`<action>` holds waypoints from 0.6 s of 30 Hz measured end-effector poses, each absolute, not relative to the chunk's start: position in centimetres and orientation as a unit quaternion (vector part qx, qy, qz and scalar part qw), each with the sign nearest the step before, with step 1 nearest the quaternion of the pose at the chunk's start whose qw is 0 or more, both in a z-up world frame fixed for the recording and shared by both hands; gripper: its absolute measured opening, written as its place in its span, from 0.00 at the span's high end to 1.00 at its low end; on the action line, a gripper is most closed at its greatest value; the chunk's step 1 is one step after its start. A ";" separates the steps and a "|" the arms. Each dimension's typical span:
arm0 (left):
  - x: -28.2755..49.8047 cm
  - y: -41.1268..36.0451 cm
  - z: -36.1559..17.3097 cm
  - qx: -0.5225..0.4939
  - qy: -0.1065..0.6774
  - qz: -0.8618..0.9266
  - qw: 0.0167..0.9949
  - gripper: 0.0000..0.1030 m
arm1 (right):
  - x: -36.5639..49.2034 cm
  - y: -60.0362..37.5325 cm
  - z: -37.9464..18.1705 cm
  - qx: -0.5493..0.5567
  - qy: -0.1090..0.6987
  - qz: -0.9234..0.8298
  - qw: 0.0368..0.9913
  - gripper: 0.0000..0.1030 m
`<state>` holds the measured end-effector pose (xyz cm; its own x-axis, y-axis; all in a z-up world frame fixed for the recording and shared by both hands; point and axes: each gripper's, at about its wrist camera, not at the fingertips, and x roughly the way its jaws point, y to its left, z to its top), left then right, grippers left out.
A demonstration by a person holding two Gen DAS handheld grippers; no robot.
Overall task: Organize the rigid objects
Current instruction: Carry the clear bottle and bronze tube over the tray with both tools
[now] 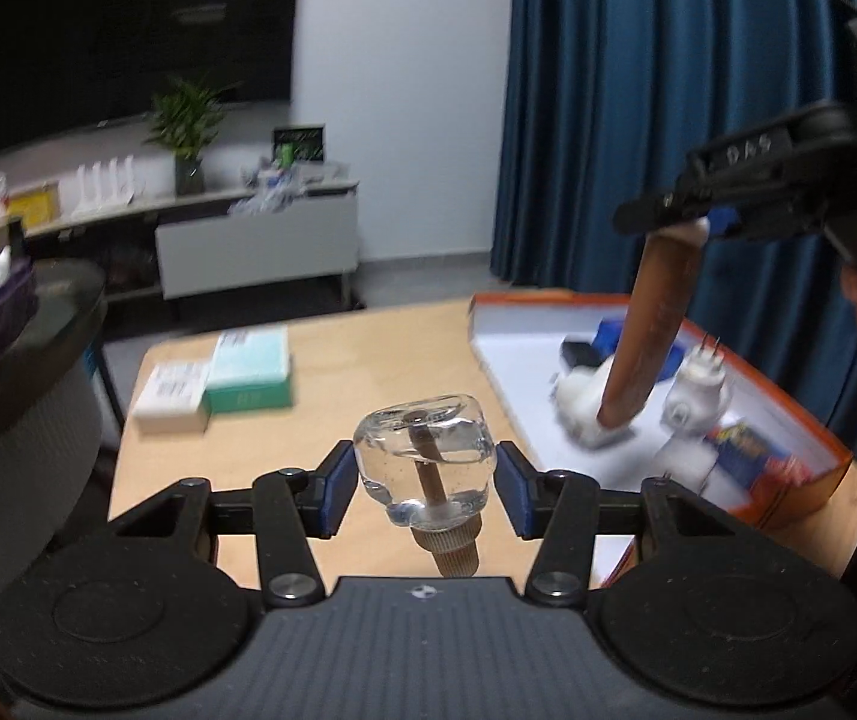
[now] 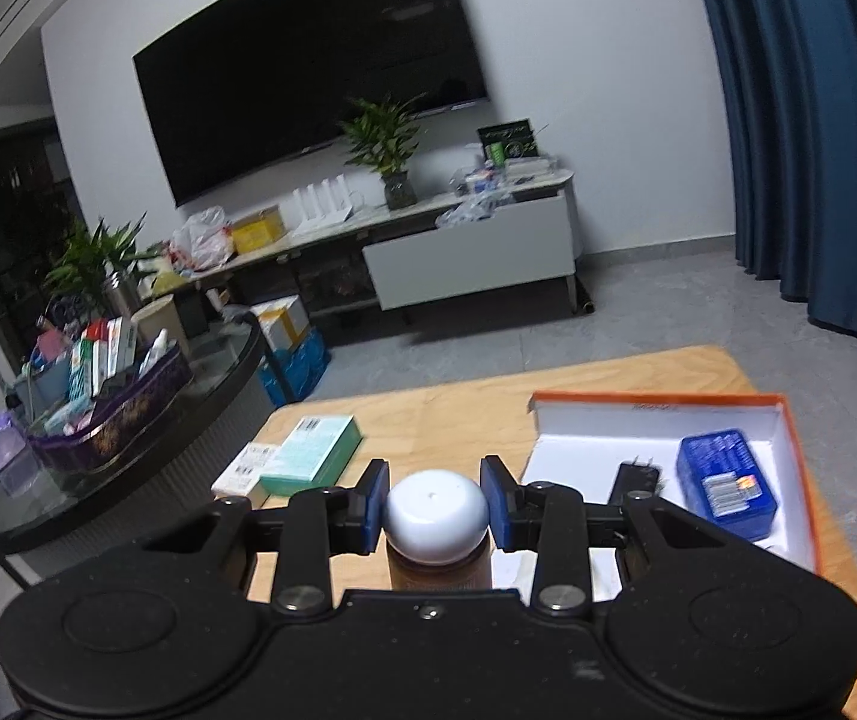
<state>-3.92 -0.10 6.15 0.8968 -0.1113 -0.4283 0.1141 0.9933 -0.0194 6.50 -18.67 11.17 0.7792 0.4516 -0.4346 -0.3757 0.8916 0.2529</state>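
left gripper [image 1: 426, 489]: squeezing glass knob [image 1: 425, 459] — slippery, may be popping out over table [image 1: 332, 360].
right gripper [image 2: 433, 504]: clamping brown bottle [image 2: 436, 525] above orange box [image 2: 791, 420] — may be bumping white plugs [image 1: 695, 402] w/ its end.

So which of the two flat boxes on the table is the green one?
The green box is the bigger one, lying nearer the orange tray. The white box beside it is smaller and sits at the table's outer edge.

**Our room**

We see a white wall [image 2: 596, 60] with a dark TV [image 2: 308, 90], a low cabinet [image 2: 470, 252] carrying a plant [image 2: 383, 138], blue curtains [image 2: 818, 150], grey tiled floor [image 2: 638, 312] and a round glass table [image 2: 188, 414].
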 end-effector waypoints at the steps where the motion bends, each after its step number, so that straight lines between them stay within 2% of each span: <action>1: -3.5 -0.5 6.7 0.002 0.214 -0.063 0.975 0.51 | 6.4 -19.1 11.6 0.076 0.244 0.216 0.942 0.60; 10: 2.9 -5.6 12.0 -0.018 0.202 -0.118 0.972 0.51 | 6.4 -24.1 15.1 0.070 0.221 0.164 0.959 0.60; 18: 8.6 -8.9 14.5 -0.032 0.222 -0.115 0.968 0.51 | 6.9 -28.1 14.9 0.080 0.235 0.133 0.960 0.60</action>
<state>8.65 -8.89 14.49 0.8748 -0.2361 -0.4230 0.2072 0.9717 -0.1137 6.95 -28.07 14.95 0.8541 0.2927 -0.4298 -0.2175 0.9518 0.2161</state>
